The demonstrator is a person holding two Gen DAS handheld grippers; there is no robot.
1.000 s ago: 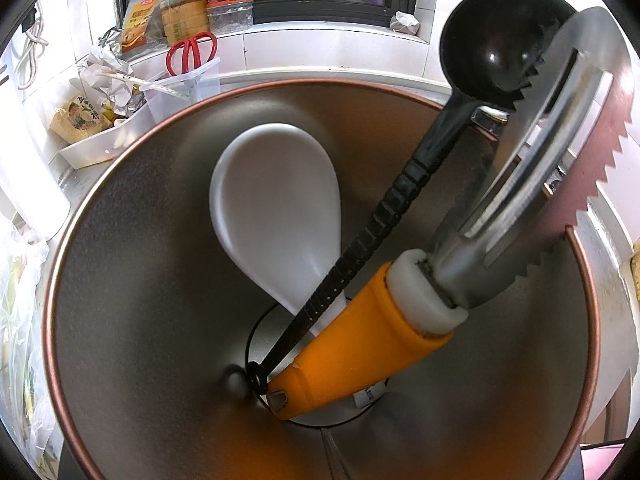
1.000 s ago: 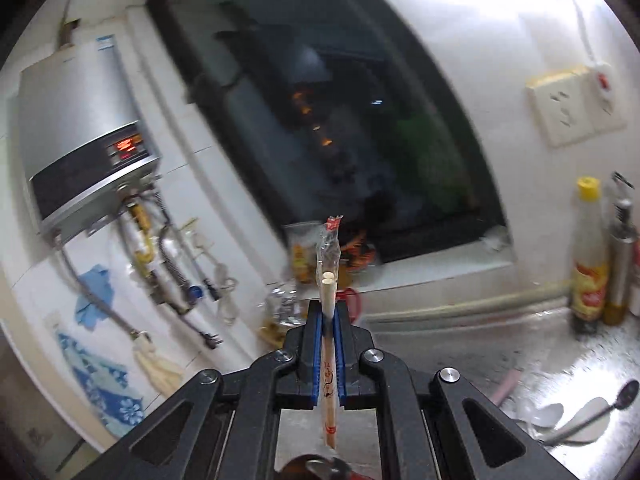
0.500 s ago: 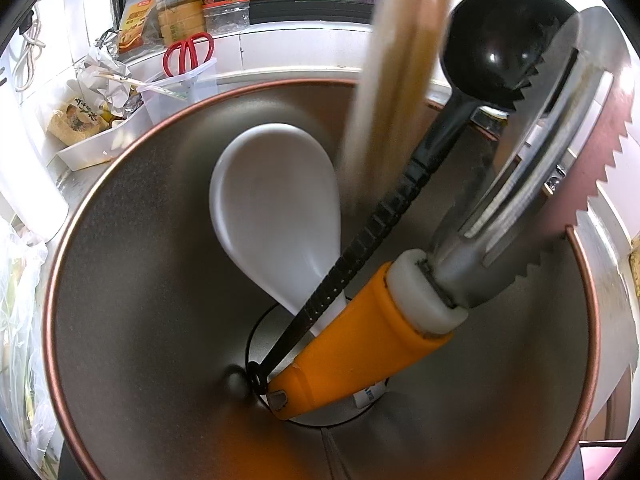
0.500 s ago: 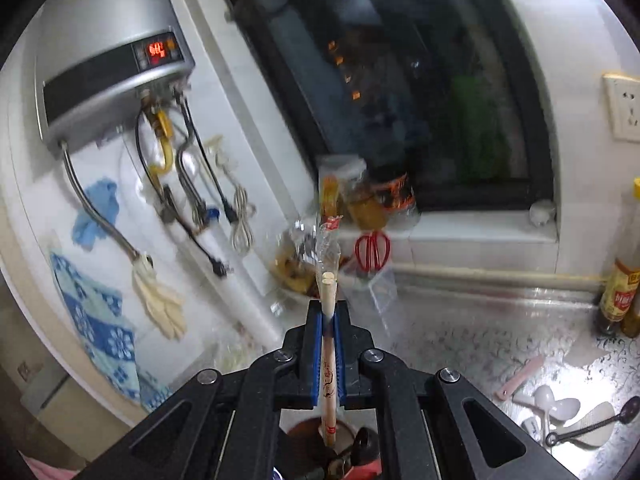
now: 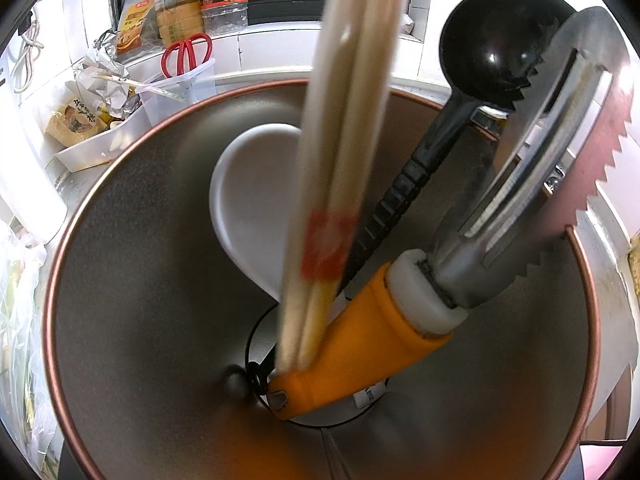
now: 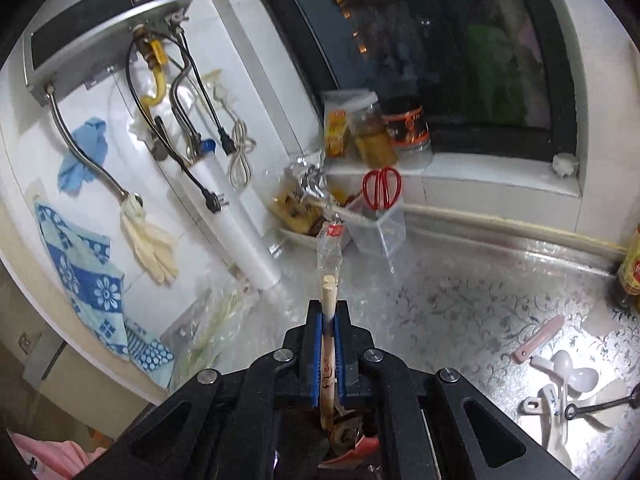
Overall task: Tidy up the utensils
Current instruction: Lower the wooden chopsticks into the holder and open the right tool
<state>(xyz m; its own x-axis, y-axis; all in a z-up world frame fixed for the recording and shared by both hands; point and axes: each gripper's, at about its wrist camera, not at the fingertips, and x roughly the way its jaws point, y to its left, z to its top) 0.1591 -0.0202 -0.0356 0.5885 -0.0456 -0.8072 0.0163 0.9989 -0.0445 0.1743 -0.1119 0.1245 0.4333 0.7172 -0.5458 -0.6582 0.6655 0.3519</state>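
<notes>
In the left wrist view I look down into a steel utensil holder with a copper rim. Inside lean a white rice paddle, a black ladle and an orange-handled tool with a serrated metal blade. A wrapped pair of wooden chopsticks, blurred, reaches down from above into the holder, its tip near the bottom. My right gripper is shut on these chopsticks, which stand upright between the blue pads above the holder's dark mouth. The left gripper's fingers do not show.
A clear tub with red scissors and jars stand by the window sill. White spoons, a pink utensil and a dark-handled spoon lie on the patterned counter at right. A sauce bottle stands far right.
The chopsticks came in from the top and sank deep into the holder. The right wrist view tipped down from the window to the counter. The left view has not moved.
</notes>
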